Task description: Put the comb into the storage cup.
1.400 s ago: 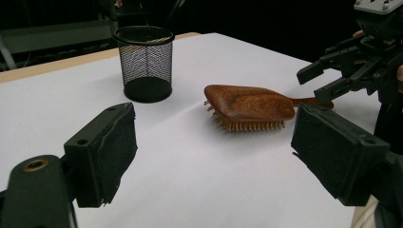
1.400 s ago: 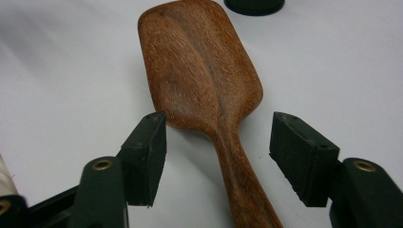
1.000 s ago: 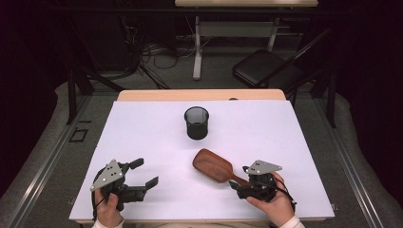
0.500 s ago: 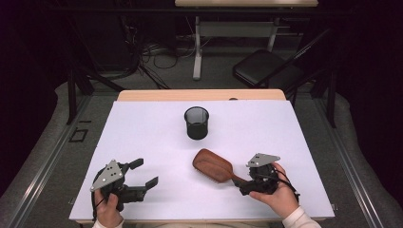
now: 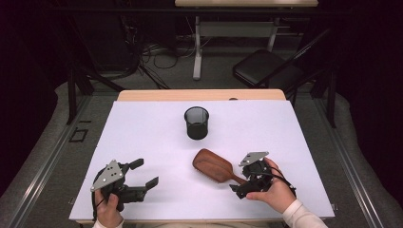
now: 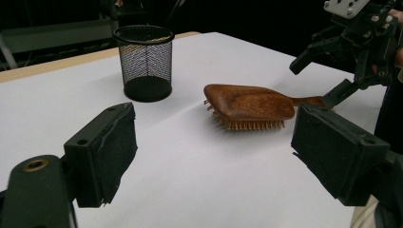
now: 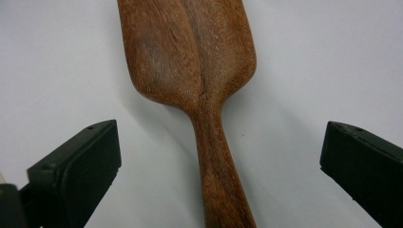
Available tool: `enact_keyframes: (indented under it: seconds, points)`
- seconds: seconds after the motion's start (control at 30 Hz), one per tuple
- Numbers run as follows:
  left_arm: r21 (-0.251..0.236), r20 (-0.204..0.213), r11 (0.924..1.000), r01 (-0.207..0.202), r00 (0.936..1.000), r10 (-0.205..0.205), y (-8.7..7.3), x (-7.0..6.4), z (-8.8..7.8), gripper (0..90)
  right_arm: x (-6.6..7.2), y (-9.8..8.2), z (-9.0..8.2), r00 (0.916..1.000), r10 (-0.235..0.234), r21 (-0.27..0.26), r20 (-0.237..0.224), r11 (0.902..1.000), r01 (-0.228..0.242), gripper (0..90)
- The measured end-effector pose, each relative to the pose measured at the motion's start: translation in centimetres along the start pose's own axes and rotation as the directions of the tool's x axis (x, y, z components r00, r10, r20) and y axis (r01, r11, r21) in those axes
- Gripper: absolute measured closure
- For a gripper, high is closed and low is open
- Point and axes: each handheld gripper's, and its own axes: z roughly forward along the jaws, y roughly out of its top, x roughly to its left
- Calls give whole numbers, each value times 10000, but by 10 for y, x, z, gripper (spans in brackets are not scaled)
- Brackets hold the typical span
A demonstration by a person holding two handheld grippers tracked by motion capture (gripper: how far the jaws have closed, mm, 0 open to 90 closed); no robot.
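Note:
A brown wooden hairbrush (image 5: 213, 165) lies bristles down on the white table (image 5: 142, 123), its handle pointing at my right gripper (image 5: 239, 179). That gripper is open. Its jaws have just been opening, and the handle (image 7: 216, 156) lies between the pads, touching neither. My left gripper (image 5: 145, 172) rests at the front left, open, with nothing in it. In the left gripper view its jaws (image 6: 214, 156) frame the hairbrush (image 6: 249, 102), with the right gripper (image 6: 316, 80) beyond. In the right gripper view the jaws (image 7: 221, 137) stand wide apart.
A black mesh cup (image 5: 196, 122) stands upright behind the brush near the table's middle, also in the left gripper view (image 6: 145, 61). Beyond the table's far edge are a dark chair (image 5: 266, 71), desk legs and floor cables.
My right gripper's jaws have spread wider around the brush handle, and that hand has shifted only slightly. The left gripper, brush and cup have kept still.

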Motion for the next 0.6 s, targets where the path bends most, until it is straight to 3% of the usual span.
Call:
enact_keyframes:
  seconds: [0.6]
  points:
    - [70,3,10000,4,10000,-4,0,0,0,152,-5,13,10,9967,-815,1147,-5,9901,810,69]
